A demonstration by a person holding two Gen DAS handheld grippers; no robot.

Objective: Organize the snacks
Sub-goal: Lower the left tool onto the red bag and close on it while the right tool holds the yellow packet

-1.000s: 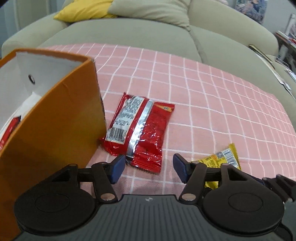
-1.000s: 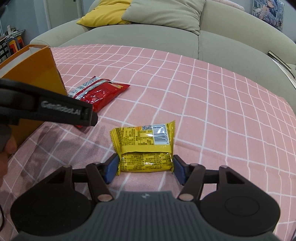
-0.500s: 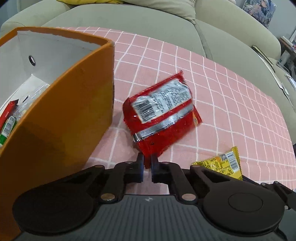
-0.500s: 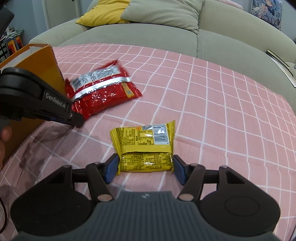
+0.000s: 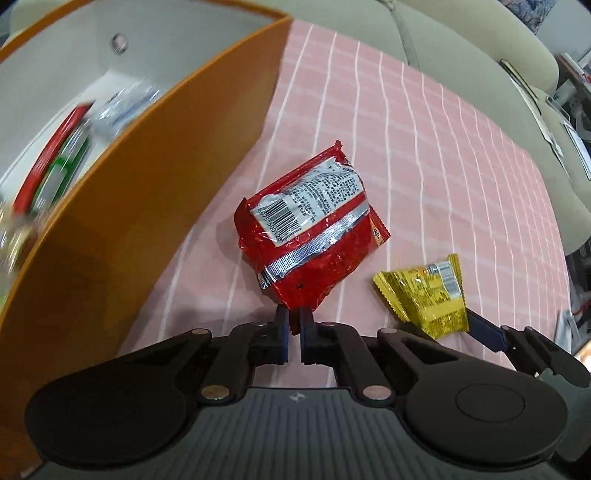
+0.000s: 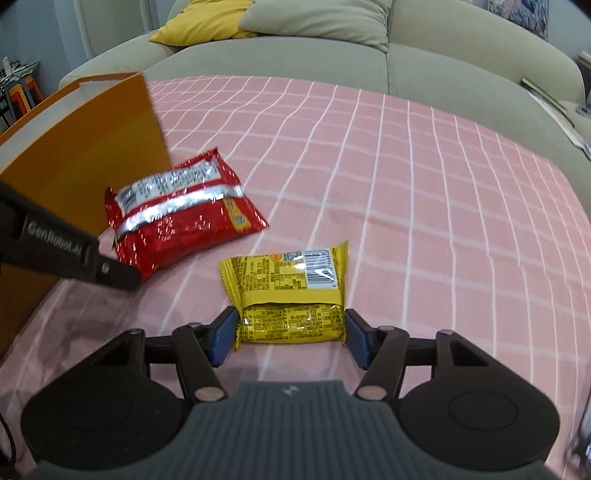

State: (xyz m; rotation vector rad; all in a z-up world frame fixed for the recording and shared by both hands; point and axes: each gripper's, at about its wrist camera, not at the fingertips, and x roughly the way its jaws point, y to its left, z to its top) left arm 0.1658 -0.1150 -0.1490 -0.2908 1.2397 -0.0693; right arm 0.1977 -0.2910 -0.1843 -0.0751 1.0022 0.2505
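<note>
My left gripper (image 5: 291,328) is shut on the bottom edge of a red snack packet (image 5: 310,240) and holds it above the pink checked cloth, beside the orange box (image 5: 147,177). The packet also shows in the right wrist view (image 6: 177,218), lifted next to the box (image 6: 85,147). My right gripper (image 6: 290,332) is open, its blue pads on either side of a yellow snack packet (image 6: 291,291) that lies flat on the cloth. The yellow packet also shows in the left wrist view (image 5: 428,295).
The orange box holds several snack packets (image 5: 62,155), blurred. The pink checked cloth (image 6: 406,184) covers the surface. A grey-green sofa (image 6: 332,48) with a yellow cushion (image 6: 207,26) stands behind it. Papers (image 5: 546,110) lie at the far right.
My left gripper closed on the red packet and lifted it off the cloth, rising beside the box. The right gripper and yellow packet have not moved.
</note>
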